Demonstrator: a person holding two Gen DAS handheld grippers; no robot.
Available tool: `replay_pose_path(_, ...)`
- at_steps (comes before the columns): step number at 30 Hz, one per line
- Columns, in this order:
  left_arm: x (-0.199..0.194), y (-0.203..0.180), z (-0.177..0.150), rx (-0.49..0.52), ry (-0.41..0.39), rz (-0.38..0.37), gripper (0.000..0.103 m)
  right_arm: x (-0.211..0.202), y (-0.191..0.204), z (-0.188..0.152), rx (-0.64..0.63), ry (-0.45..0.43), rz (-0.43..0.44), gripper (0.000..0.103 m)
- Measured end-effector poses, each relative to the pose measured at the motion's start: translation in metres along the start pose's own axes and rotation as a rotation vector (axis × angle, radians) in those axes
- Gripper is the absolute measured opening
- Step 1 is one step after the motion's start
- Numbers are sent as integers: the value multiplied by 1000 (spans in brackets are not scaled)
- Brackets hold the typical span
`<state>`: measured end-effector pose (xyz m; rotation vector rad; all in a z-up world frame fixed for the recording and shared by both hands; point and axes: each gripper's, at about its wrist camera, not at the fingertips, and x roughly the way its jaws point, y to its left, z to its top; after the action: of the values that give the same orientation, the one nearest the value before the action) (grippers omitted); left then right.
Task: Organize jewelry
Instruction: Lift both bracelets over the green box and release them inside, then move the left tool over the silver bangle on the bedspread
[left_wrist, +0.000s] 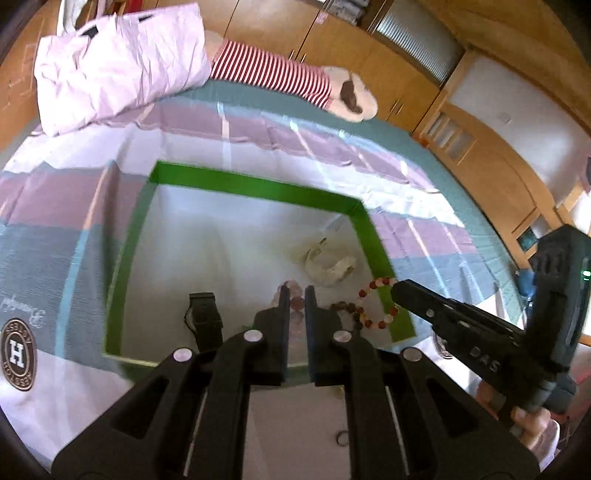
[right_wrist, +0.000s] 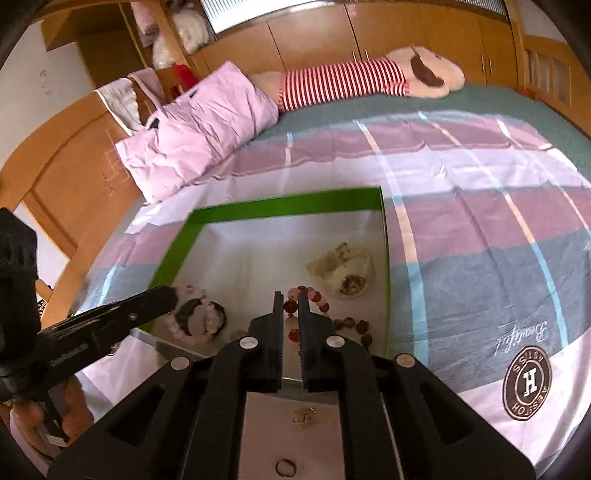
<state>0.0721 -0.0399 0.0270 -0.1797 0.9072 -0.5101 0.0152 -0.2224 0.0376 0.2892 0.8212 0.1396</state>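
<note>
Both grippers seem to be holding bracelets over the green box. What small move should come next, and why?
Probably carry both over bare box floor and lower them. The right gripper pinches the red bead bracelet, the left gripper the pink bracelet, both at the near edge.

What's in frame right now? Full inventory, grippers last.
box: 1, green rim, pale inside, on bed
red-and-white bead bracelet: 1, in right gripper
pink bead bracelet: 1, in left gripper
black watch: 1, box floor
brown bead string: 1, box floor
cream bundle: 1, box floor
rings: 2, on pale surface before box
bedspread: 1, pink-blue plaid
pink pillow: 1, bed head
striped plush: 1, red-white
left gripper: black, shut
right gripper: black, shut
</note>
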Motion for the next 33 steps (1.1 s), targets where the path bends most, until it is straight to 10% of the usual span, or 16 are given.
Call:
replay_pose_path(4,15,-2,0,14,20,44,8,5,2,-4,2,20,31,7)
replay_pose_path(8,2,-5,-1,27,-7,70,33,-6,6,-5,5,3,66,42)
replay_pose_path(16,-35,13,-45,71,80,148,35,-13,33,-39,-151,198,162,36)
replay_pose_path(27,-9,41,-91,49,222,296,56,43,21,-70,-139,399,-100,36)
replay_pose_path(33,4,35,-95,92,251,351,57,43,29,-71,-96,429,73,36)
